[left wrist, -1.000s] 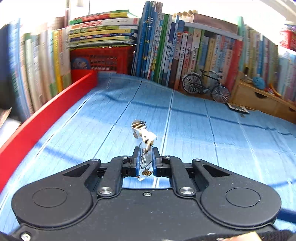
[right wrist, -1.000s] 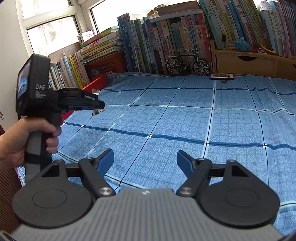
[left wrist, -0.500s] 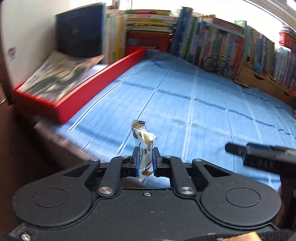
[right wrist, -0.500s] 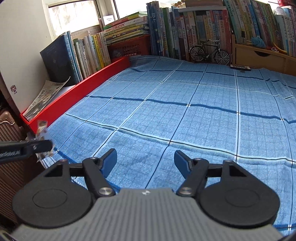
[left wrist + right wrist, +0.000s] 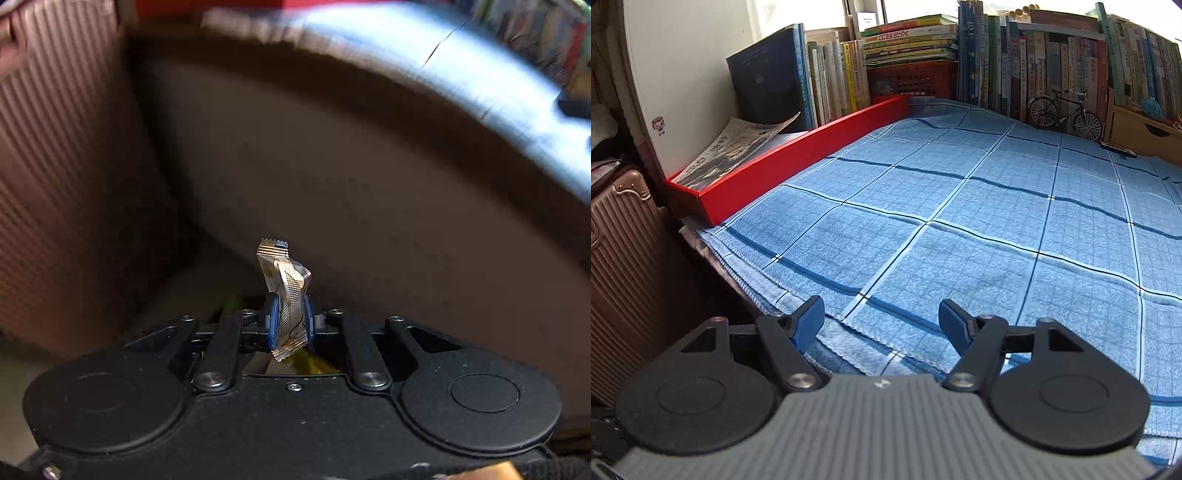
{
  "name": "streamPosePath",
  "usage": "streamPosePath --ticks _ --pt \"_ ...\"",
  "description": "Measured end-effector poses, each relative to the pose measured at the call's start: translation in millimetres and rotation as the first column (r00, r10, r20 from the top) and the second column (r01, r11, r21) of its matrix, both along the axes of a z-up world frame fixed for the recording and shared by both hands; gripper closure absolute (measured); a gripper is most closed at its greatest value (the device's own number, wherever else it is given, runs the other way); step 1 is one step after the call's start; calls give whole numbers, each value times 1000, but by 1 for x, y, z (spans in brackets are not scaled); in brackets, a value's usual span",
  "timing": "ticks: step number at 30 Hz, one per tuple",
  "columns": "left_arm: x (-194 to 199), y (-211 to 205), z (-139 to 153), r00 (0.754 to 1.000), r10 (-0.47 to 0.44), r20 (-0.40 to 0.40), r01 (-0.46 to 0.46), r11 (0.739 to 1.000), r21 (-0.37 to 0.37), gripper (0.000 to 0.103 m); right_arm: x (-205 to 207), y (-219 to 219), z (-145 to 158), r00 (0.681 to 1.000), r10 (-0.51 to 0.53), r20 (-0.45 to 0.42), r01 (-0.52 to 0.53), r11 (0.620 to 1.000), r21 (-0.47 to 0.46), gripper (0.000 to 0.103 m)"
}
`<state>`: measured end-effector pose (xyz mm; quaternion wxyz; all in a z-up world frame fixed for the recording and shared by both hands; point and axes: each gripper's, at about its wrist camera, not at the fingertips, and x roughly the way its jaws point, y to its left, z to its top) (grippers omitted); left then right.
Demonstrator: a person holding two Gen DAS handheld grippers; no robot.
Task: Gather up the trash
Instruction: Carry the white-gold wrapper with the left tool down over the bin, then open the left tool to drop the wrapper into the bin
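Note:
My left gripper (image 5: 288,308) is shut on a crumpled silver-and-gold snack wrapper (image 5: 280,266), which sticks up from between the blue pads. It points steeply down off the table, between a ribbed brown suitcase (image 5: 62,177) and the table's brown side (image 5: 369,206). Yellow and green bits (image 5: 306,365) show below the jaws; the picture is blurred. My right gripper (image 5: 881,314) stands open with nothing in it, over the front edge of the blue checked cloth (image 5: 979,221). No other trash shows on the cloth.
A long red tray (image 5: 798,162) with a magazine in it runs along the cloth's left side. Rows of books (image 5: 1034,59), a model bicycle (image 5: 1063,110) and a wooden drawer box (image 5: 1137,133) line the back. The suitcase (image 5: 628,258) stands left of the table.
The left gripper swung left off the table and tipped down beside the suitcase, still holding the wrapper. The right gripper shifted toward the table's front-left corner, and the left tool left its view.

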<state>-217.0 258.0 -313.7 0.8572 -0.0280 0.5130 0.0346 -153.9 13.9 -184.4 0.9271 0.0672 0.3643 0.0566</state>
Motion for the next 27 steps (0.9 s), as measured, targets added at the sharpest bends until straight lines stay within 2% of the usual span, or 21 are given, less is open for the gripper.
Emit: streamPosePath --ticks 5,8,9,14,22,27 --pt "4 15 -40 998 31 -59 -31 999 -8 85 -2 19 -1 999 32 7 -31 999 -34 23" --pt "3 20 -46 997 31 -77 -31 1000 1 65 -1 27 -1 999 37 8 -37 998 -45 23" --pt "2 21 -46 996 33 -79 -33 999 5 60 -1 29 -1 999 37 9 -37 998 -48 23" --pt "-3 27 -36 997 25 -76 -25 1000 0 54 1 39 -2 999 39 8 -39 998 -56 23" --pt "9 25 -17 995 35 -92 -36 999 -5 53 -4 55 3 998 68 6 -67 996 -53 23" --pt "8 24 -4 997 22 -76 -22 1000 -5 49 -11 60 9 997 80 5 -80 996 -46 23"
